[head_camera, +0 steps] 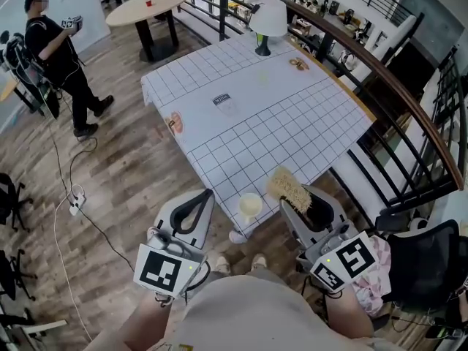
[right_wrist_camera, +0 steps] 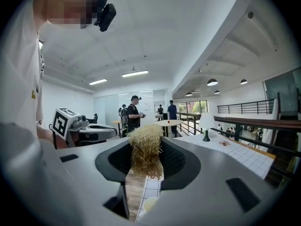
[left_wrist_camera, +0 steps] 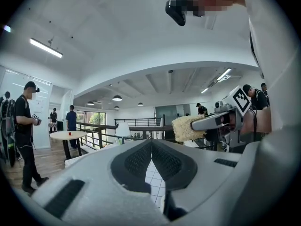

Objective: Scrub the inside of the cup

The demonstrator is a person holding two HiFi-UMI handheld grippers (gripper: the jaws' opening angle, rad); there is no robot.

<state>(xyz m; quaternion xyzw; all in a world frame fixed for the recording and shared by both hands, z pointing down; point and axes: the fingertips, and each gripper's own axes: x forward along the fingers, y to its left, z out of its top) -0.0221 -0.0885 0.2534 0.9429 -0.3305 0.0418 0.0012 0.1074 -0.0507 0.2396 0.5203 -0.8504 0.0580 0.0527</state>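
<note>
A small pale cup (head_camera: pixel 250 205) stands upright at the near corner of the table with the white grid cloth (head_camera: pixel 241 123); its rim also shows low in the right gripper view as the cup (right_wrist_camera: pixel 149 204). My right gripper (head_camera: pixel 296 203) is shut on a straw-coloured fibre scrubber (head_camera: pixel 287 187), held just right of the cup and above the table edge. The scrubber (right_wrist_camera: pixel 145 149) fills the right gripper (right_wrist_camera: pixel 146 161) between its jaws. My left gripper (head_camera: pixel 207 194) hangs left of the cup, apart from it. In its own view the left gripper (left_wrist_camera: pixel 151 145) is shut with nothing between the jaws.
A white lamp (head_camera: pixel 268 19) stands at the table's far corner, with small flat items (head_camera: pixel 297 63) near it. A dark railing (head_camera: pixel 380 72) runs along the right. A person (head_camera: pixel 58 57) stands far left, a round table (head_camera: pixel 146 6) beyond, cables (head_camera: pixel 73 196) on the floor.
</note>
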